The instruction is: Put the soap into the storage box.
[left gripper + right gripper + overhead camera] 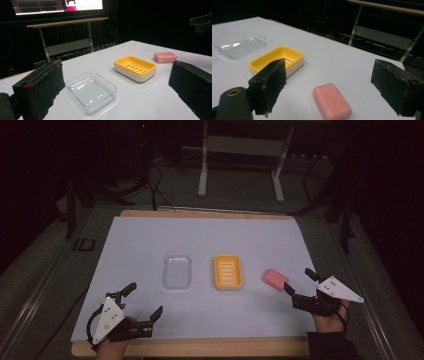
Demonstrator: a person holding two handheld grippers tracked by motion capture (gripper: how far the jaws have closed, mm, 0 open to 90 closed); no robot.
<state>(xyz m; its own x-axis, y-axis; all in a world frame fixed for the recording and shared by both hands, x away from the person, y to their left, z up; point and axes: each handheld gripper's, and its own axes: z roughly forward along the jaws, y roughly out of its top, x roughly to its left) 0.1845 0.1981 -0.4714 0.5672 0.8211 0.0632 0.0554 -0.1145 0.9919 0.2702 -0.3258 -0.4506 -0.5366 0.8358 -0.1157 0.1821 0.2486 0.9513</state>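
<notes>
Soap (275,279), a pink bar, lies flat on the white counter (140,240), just ahead of the right claw (299,281) and to the right of the yellow soap dish (228,272). The right claw is released, jaws spread wide with the bar in front of the gap, untouched. The bar's long axis runs roughly along the claw's line of reach, slightly slanted. The left claw (146,299), also released and empty, hovers well apart, nearer the clear tray (177,271).

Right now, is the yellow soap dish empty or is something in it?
Empty: the yellow soap dish shows its bare slotted floor, and the pink soap lies apart on the table.
</notes>
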